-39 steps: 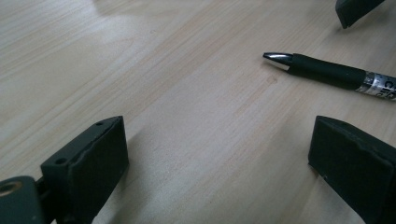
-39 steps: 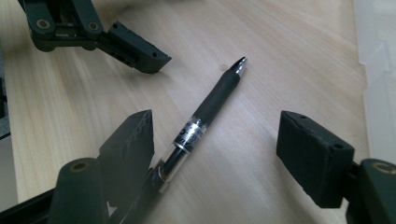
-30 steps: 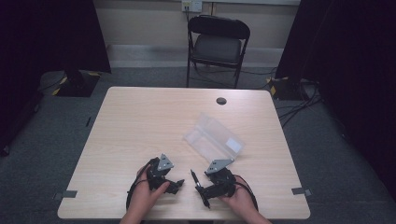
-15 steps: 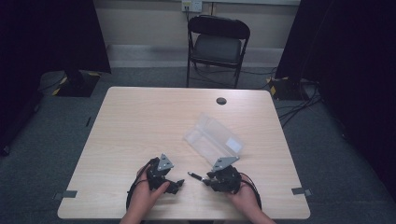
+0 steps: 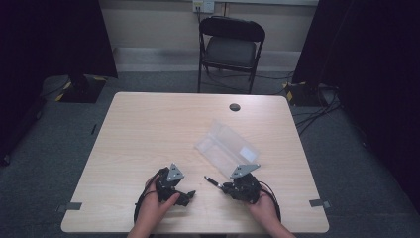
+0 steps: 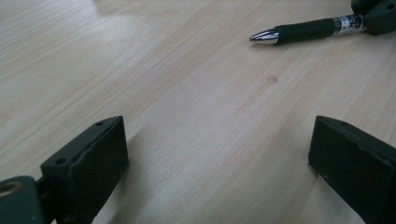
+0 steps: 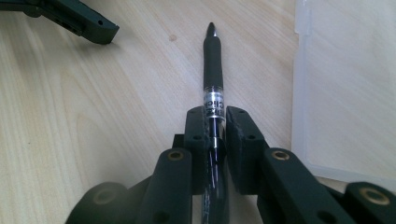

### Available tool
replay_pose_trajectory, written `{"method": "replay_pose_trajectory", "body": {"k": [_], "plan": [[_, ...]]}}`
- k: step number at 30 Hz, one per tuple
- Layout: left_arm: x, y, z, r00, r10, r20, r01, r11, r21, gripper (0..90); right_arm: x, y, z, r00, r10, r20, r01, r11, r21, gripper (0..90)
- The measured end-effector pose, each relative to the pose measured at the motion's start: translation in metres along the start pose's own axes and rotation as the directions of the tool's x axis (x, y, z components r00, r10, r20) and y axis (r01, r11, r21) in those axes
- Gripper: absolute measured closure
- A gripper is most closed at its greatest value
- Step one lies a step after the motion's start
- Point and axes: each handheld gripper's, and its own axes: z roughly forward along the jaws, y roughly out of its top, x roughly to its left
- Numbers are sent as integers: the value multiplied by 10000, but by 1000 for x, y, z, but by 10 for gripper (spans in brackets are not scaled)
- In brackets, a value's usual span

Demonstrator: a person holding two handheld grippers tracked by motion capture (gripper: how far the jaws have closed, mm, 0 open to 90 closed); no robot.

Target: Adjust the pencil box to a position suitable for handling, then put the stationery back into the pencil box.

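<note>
- Pen (image 7: 213,70) sits clamped between the two black jaws of the right gripper (image 7: 215,123), its barrel running straight up the middle of the right gripper view with the tip toward the top of the frame.
- Those jaws have just been closing, and the pen is between them with the pads pressed against its barrel.
- In the high view the right gripper (image 5: 229,187) lies low and right of centre, near the bottom edge of the tabletop (image 5: 148,129), with the pen (image 5: 212,181) poking out toward the left.
- Left gripper (image 5: 187,197) rests a little to the left of it in the same view, held in the person's left hand (image 5: 157,208); the two grippers are near each other but apart.
- In the left gripper view its jaws stand wide apart at the lower left and lower right corners, with bare wood between them.
- The pen's silver tip (image 6: 264,36) shows at the upper right of that view, just above the wood.
- A clear plastic box (image 5: 227,148) lies on the tabletop just above the right gripper in the high view.
- A black folding chair (image 5: 231,47) stands beyond the far edge, at the top centre of that view.
</note>
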Motion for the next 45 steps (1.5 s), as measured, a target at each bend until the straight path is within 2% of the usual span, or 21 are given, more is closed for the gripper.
{"method": "replay_pose_trajectory", "body": {"k": [14, 26, 28, 30, 33, 34, 36, 41, 45], "plan": [[0, 0, 0, 10000, 9, 3, -9, 10000, 3, 44, -4, -2, -6, 9995, -300, -57, 301, 9990, 326, 787], [0, 0, 0, 10000, 11, 2, -11, 10000, 4, 43, -12, -10, -14, 9995, -106, -284, 115, 9994, 323, 780], [0, 0, 0, 10000, 2, 1, -2, 10000, 5, 43, -11, -11, -14, 9997, 47, -227, -42, 9998, 195, 728], [0, 0, 0, 10000, 29, -11, -29, 10000, 33, 40, -7, -12, -13, 10000, -16, -67, 16, 10000, 81, 722], [0, 1, 1, 10000, 70, -2, -70, 10000, 26, 31, -4, -11, -13, 9999, -10, 137, 7, 9999, 167, 741], [0, 1, 1, 9999, 124, -21, -124, 9999, 52, 28, -4, -11, -13, 9997, 171, 154, -172, 9998, 89, 779], [0, 1, 1, 9999, 120, -13, -120, 9999, 37, 28, -4, -12, -13, 9992, 335, 202, -336, 9994, 71, 785], [0, 1, 1, 9999, 127, -19, -126, 9999, 56, 27, -2, -10, -12, 9986, 409, 347, -415, 9990, 166, 792], [0, 1, 1, 9999, 132, -14, -132, 9999, 59, 27, -3, -10, -13, 9982, 568, 179, -571, 9982, 198, 796]]}}
